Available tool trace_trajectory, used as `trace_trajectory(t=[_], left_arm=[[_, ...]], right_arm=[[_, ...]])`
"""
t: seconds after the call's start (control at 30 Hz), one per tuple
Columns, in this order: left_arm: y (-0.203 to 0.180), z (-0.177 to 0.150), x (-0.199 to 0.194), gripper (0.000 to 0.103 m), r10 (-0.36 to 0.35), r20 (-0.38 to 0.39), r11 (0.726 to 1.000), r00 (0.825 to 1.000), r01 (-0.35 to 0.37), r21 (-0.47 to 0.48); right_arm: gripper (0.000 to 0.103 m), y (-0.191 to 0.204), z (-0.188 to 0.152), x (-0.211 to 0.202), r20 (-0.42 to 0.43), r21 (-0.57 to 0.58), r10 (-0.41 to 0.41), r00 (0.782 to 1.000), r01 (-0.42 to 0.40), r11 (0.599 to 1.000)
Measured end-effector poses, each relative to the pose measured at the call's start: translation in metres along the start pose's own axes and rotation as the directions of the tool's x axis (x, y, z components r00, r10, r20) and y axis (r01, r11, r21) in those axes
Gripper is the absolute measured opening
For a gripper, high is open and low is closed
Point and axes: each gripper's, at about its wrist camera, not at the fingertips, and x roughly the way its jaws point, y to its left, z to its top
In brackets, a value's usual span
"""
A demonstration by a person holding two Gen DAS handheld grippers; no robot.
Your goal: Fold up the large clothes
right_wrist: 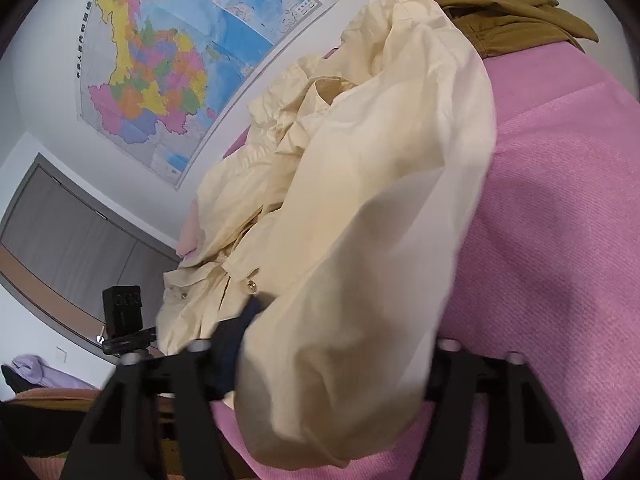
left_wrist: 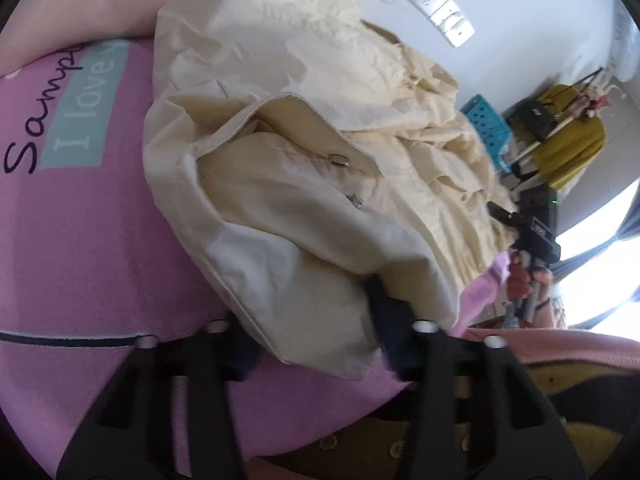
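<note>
On the pink bedspread (left_wrist: 80, 240) in front of me lies the cream jacket (left_wrist: 280, 128), bunched rather than flat, and I have a claw at each near corner of it. My left gripper (left_wrist: 316, 340) stands at about half width with the jacket's hem corner between its fingers; the right gripper (right_wrist: 320, 360) is likewise half closed around a thick fold of the same cloth. In neither view can I see the pads themselves under the fabric, so I cannot tell whether I truly have hold or only straddle it. That is the main risk, I judge: if one side grips and the other does not, a lift would drag the jacket askew and deepen the crumple. The cloth looks thin and slippery, so a shallow pinch may slide out; a deep one may catch two layers and fold the lining in. The metal snaps (left_wrist: 338, 160) could also snag. Counting: one cream jacket, two snaps showing near the placket in the left view, two grippers, one olive garment (right_wrist: 500, 12) at the far edge of the bed, one peach pillow (left_wrist: 100, 4), one large wall map (right_wrist: 160, 64), one blue crate (left_wrist: 488, 124).
</note>
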Motion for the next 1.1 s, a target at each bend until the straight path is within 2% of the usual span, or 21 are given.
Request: trace_trajectory(t=[0.07,0.17,0.27,0.43,0.53,0.6,0.67,0.77,0.83,0.9,0.97,1.1], left_arm=[[-0.001,0.001,-0.005,0.031,0.004,0.018,1.0,1.0,-0.004,-0.006],[-0.001,0.005,-0.031,0.022,-0.027,0.077,1.0,0.997,0.028,-0.014],[-0.007,0.008,-0.057,0.018,0.003,0.14,1.0,0.99,-0.005,0.014],[0.0,0.008,-0.096,0.017,0.007,0.206,1.0,0.979,-0.01,0.012],[0.012,0.003,-0.1,0.02,0.008,0.204,1.0,0.979,-0.008,-0.001],[0.018,-0.002,-0.086,0.023,0.009,0.15,1.0,0.989,-0.009,0.002],[0.025,-0.004,-0.067,0.024,0.018,0.09,1.0,0.996,-0.016,-0.017],[0.038,-0.008,-0.056,0.033,-0.008,0.076,0.999,0.997,0.012,-0.047],[0.045,-0.01,-0.054,0.047,-0.061,0.072,0.995,0.996,0.067,-0.076],[0.043,-0.011,-0.05,0.052,-0.053,0.06,0.996,0.997,0.057,-0.066],[0.037,-0.012,-0.045,0.052,-0.053,0.036,0.998,0.998,0.055,-0.044],[0.034,-0.013,-0.047,0.052,-0.024,0.048,0.999,0.999,0.026,-0.033]], right_arm=[[0.031,0.004,-0.002,-0.007,0.023,-0.004,-0.009,1.0,0.009,1.0],[0.023,0.018,-0.004,-0.025,0.071,-0.016,0.04,0.997,-0.039,0.999],[0.017,0.042,-0.007,-0.044,0.105,-0.077,0.091,0.99,-0.083,0.994],[0.015,0.083,-0.023,-0.069,0.112,-0.199,0.16,0.981,-0.136,0.971],[0.019,0.077,-0.034,-0.063,0.07,-0.183,0.123,0.99,-0.109,0.977],[0.026,0.066,-0.041,-0.051,0.029,-0.141,0.098,0.995,-0.093,0.986],[0.036,0.049,-0.049,-0.041,-0.002,-0.089,0.082,0.997,-0.082,0.993],[0.052,0.029,-0.056,-0.032,-0.029,-0.014,0.078,0.997,-0.078,0.997],[0.054,0.019,-0.062,-0.026,-0.043,0.021,0.074,0.996,-0.073,0.997],[0.056,0.016,-0.068,-0.02,-0.054,0.044,0.078,0.995,-0.076,0.996],[0.055,0.021,-0.07,-0.019,-0.053,0.028,0.073,0.996,-0.071,0.997],[0.055,0.025,-0.065,-0.023,-0.045,0.021,0.055,0.997,-0.054,0.998]])
